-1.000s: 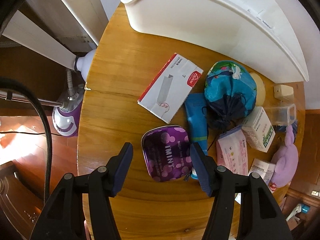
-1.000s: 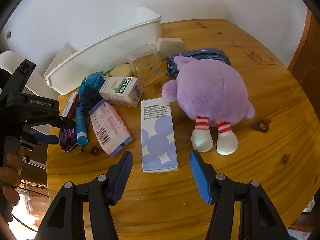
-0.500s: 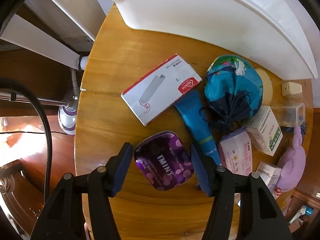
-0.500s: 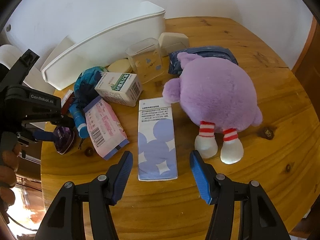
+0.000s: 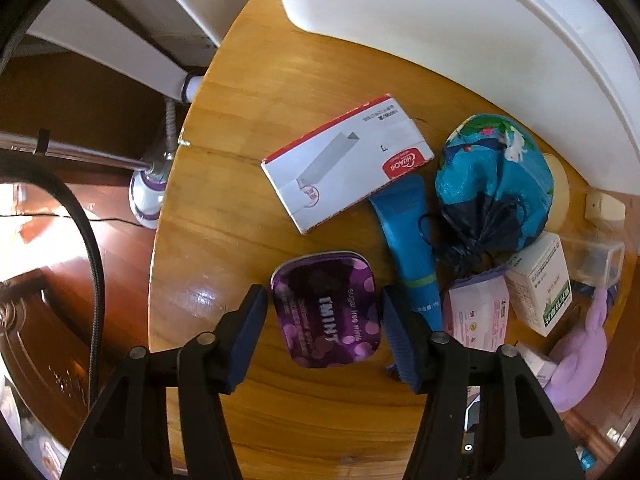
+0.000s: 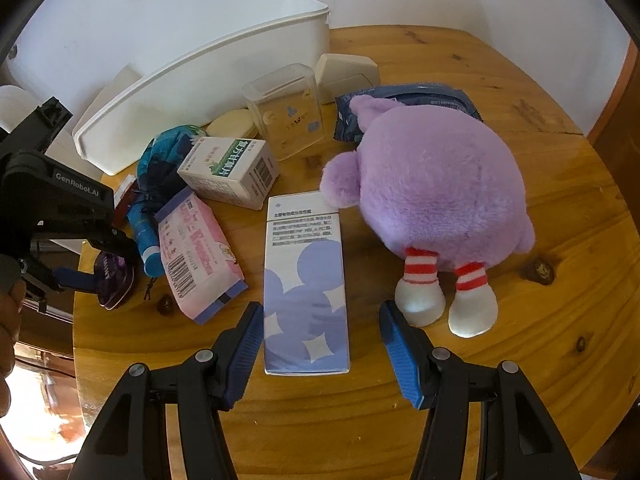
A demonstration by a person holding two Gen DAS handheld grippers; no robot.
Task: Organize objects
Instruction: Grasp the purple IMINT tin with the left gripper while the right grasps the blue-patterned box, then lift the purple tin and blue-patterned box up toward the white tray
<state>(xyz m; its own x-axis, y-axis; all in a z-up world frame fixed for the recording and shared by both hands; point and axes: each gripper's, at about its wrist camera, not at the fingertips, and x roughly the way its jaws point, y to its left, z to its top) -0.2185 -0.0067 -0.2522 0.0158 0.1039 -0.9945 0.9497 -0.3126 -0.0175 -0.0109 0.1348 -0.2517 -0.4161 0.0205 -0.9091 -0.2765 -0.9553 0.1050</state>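
Purple tin (image 5: 326, 314) reads "IMINT" (gripper (image 6: 76, 190): "GenRobot.AI").

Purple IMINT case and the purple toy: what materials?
IMINT case: likely thin metal tin with glossy print; rolled rim and sharp highlights, though plastic is possible. Purple toy: soft plush fabric, matte fuzzy pile, striped knit-looking legs.

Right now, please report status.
Left gripper open around purple tin. Right gripper open over white-lilac box. Blue tube close beside tin.
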